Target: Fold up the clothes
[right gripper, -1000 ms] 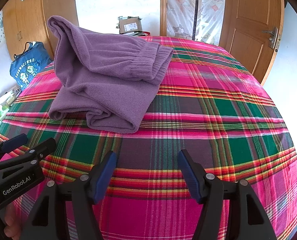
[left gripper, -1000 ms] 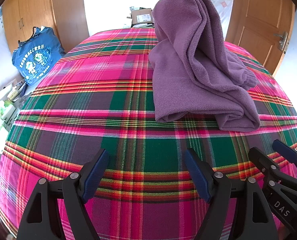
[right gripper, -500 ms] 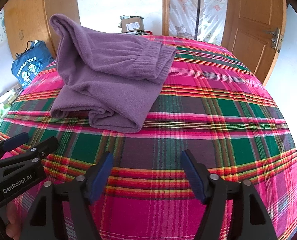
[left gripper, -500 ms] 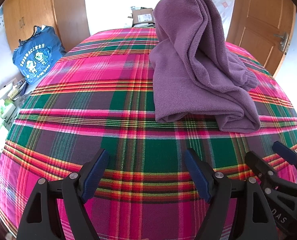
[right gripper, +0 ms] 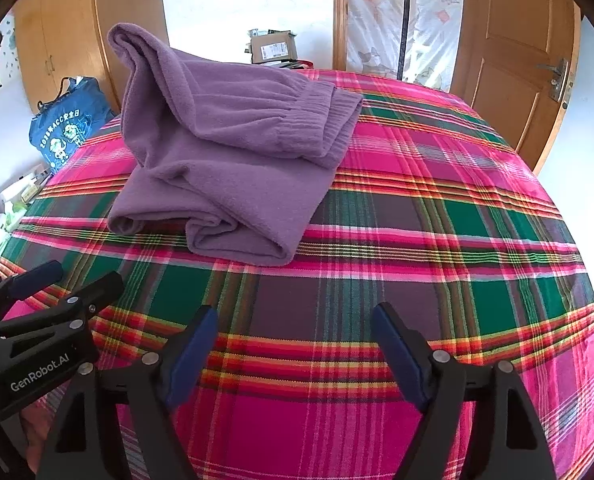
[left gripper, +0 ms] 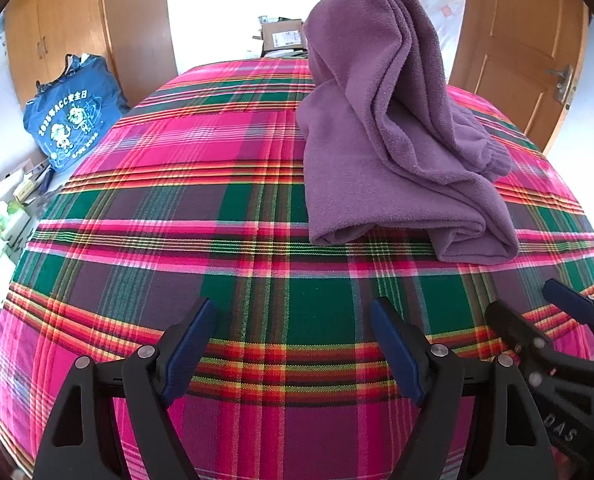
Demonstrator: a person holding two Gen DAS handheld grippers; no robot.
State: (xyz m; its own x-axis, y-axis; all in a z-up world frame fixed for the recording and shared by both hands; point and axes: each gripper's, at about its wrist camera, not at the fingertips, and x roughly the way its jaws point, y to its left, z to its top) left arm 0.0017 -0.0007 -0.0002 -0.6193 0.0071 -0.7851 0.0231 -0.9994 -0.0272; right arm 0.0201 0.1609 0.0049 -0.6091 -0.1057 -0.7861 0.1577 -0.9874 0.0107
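Observation:
A purple fleece garment (left gripper: 381,152) lies loosely folded on the plaid-covered table (left gripper: 225,200), with one part bunched up high at its far end. The right wrist view shows the same garment (right gripper: 233,152) left of centre, its elastic waistband on top. My left gripper (left gripper: 293,320) is open, low over the cloth short of the garment's near edge, with nothing between its fingers. My right gripper (right gripper: 295,324) is open too, near the table's front, holding nothing. Each gripper shows at the edge of the other's view.
A blue printed bag (left gripper: 71,116) leans against a wooden cupboard at the left. A cardboard box (right gripper: 275,46) sits beyond the far edge. A wooden door (right gripper: 521,64) stands at the right. Clutter lies on the floor at the left.
Both grippers have drawn back slightly toward the near edge. The garment has not moved.

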